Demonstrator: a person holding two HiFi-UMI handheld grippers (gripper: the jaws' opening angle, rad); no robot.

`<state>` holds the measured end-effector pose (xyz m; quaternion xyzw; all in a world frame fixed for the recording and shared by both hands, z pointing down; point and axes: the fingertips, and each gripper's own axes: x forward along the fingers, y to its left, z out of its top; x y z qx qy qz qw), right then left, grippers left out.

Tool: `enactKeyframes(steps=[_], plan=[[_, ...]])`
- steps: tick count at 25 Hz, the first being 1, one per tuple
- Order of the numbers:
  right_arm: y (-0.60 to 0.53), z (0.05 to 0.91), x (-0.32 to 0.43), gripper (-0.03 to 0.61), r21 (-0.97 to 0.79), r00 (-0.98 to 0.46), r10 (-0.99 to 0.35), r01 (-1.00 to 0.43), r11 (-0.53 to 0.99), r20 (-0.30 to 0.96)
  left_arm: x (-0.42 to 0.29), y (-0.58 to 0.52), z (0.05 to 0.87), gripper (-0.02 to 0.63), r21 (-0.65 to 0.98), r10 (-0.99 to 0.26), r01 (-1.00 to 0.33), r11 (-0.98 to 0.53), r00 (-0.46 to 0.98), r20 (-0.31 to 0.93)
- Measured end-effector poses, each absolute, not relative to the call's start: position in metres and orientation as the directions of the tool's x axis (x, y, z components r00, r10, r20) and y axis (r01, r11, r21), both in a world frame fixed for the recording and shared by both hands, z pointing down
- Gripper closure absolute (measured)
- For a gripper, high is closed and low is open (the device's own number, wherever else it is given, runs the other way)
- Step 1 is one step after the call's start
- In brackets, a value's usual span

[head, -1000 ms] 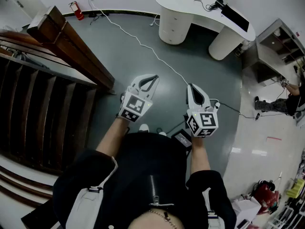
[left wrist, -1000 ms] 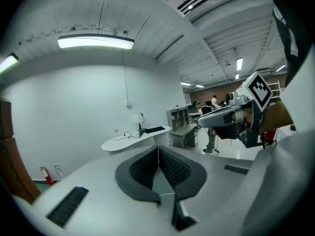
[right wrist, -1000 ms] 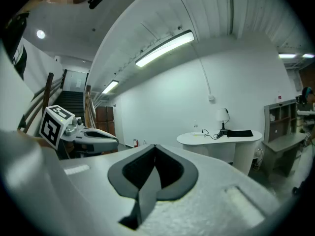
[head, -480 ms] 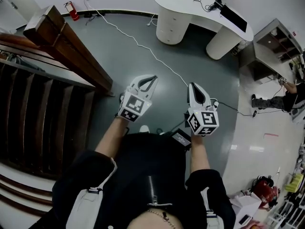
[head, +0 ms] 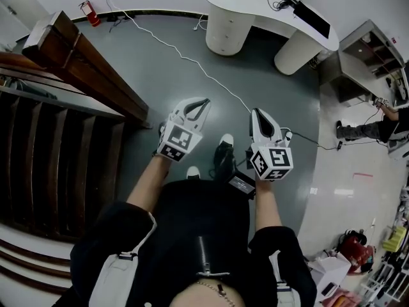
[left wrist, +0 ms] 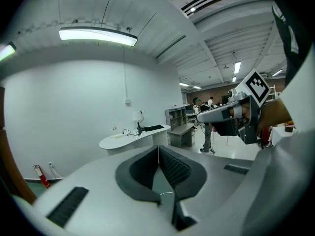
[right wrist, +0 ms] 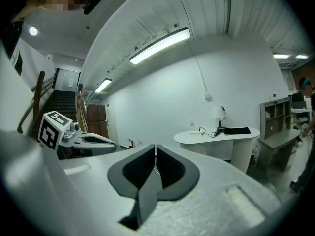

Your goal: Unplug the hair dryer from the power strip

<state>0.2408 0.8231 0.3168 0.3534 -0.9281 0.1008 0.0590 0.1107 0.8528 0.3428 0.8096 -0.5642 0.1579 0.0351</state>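
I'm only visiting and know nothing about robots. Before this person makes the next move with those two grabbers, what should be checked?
1. Left gripper free to grasp: ok; fingers shut, nothing between them.
2. Right gripper free to grasp: ok; fingers shut, nothing held.
3. Hair dryer in sight: not ok; no view shows one.
4. Power strip found: cannot tell; cables lie on the white desk, but they are too small to make out.
5. Walking path safe: not ok; a white cable crosses the floor ahead, a possible trip risk.
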Motion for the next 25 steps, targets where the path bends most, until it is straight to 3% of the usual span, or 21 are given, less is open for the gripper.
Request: enactKeyframes(steps=[25], plan=[[0.589,0.325,0.229,0.574,-0.173,-0.83,-0.524,-0.554,0.814,0.192,0.122,0.626,0.347,0.6,-0.151,-0.907,-0.95,-0.275,0.204,0.367]])
